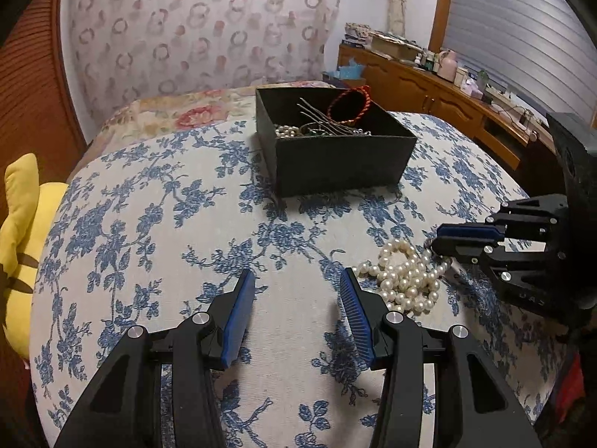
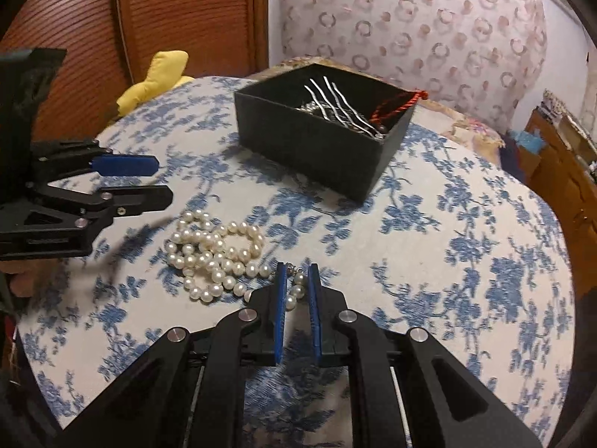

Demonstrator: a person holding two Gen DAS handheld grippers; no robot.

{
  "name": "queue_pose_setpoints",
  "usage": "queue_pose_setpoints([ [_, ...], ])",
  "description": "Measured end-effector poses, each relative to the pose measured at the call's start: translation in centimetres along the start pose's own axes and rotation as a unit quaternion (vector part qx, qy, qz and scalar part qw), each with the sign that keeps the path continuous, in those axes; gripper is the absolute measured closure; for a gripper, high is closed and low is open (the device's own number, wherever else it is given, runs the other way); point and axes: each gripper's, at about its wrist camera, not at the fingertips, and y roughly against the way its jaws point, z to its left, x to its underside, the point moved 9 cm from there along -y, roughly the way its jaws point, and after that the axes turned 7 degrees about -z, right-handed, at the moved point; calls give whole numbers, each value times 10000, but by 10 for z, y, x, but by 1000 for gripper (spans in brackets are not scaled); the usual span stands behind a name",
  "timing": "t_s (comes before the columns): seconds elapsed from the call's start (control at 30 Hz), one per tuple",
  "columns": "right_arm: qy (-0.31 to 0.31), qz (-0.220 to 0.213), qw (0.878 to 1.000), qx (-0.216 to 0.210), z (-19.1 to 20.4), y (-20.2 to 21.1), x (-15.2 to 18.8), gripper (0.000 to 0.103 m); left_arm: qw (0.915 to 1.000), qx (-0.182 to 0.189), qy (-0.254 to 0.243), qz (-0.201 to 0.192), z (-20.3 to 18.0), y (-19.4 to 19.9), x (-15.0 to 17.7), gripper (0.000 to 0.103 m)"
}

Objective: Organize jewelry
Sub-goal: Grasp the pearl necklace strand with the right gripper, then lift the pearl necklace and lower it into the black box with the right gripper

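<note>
A white pearl necklace (image 1: 405, 276) (image 2: 216, 254) lies heaped on the blue-flowered cloth (image 1: 186, 231) (image 2: 447, 246). My right gripper (image 2: 297, 269) (image 1: 437, 240) is at the heap's near end, its blue pads closed on a few pearls of the strand. My left gripper (image 1: 297, 276) (image 2: 161, 183) hovers just left of the heap, open, with nothing between its fingers. Behind stands an open black box (image 1: 335, 160) (image 2: 309, 149) holding silver hair pins (image 2: 335, 104), a red cord bracelet (image 1: 349, 102) and more pearls.
A yellow plush toy (image 1: 22, 246) (image 2: 156, 78) lies at the cloth's left edge. A patterned pillow (image 1: 194, 30) rises behind the box. A wooden sideboard (image 1: 447, 93) with clutter runs along the right. Wooden slatted doors (image 2: 168, 11) stand at the far left.
</note>
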Motion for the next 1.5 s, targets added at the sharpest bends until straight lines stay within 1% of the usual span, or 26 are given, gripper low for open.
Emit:
queue_pose_setpoints([
  [0.07,-26,37,10000,65,-5,0,1,90,10000,47,-45,3,-5,-1,-1,58],
  [0.33,-83,24,9999,-84,-9,1,3,90,9996,252,-118,100,-23,-12,-6,59],
  [0.37,-82,17,9999,-89,-8,1,3,90,9995,272,-134,120,-25,-13,-7,62],
  [0.4,-78,5,9999,-94,-8,2,3,90,9994,277,-152,143,-27,-15,-6,67],
  [0.5,-84,-1,9999,-100,-8,2,4,90,9987,301,-289,289,-34,-20,-2,73],
  [0.6,-102,7,9999,-105,-7,1,3,89,9984,257,-397,305,-36,-22,-1,73],
  [0.63,-98,3,9999,-96,-6,0,3,88,9984,283,-378,322,-37,-22,-1,76],
  [0.7,-80,-7,9999,-89,-6,0,2,87,9979,411,-363,342,-40,-23,-1,96],
  [0.77,-73,-30,9999,-89,-5,-1,1,87,9975,401,-480,338,-44,-23,0,96],
  [0.83,-83,-67,9999,-110,-5,-1,1,87,9974,463,-434,341,-44,-22,0,96],
  [0.93,-134,-84,9997,-176,-6,0,2,95,9981,467,-360,157,-43,-13,-6,97],
  [1.07,-113,-311,9992,-210,-3,10,-2,95,9982,477,-325,-163,-47,7,-20,96],
  [1.23,-26,-852,9963,-133,0,41,-28,95,9968,538,-329,-487,-52,31,-38,96],
  [1.5,124,-1423,9897,-35,-3,79,-71,95,9929,532,-401,-987,-61,61,-78,96],
])
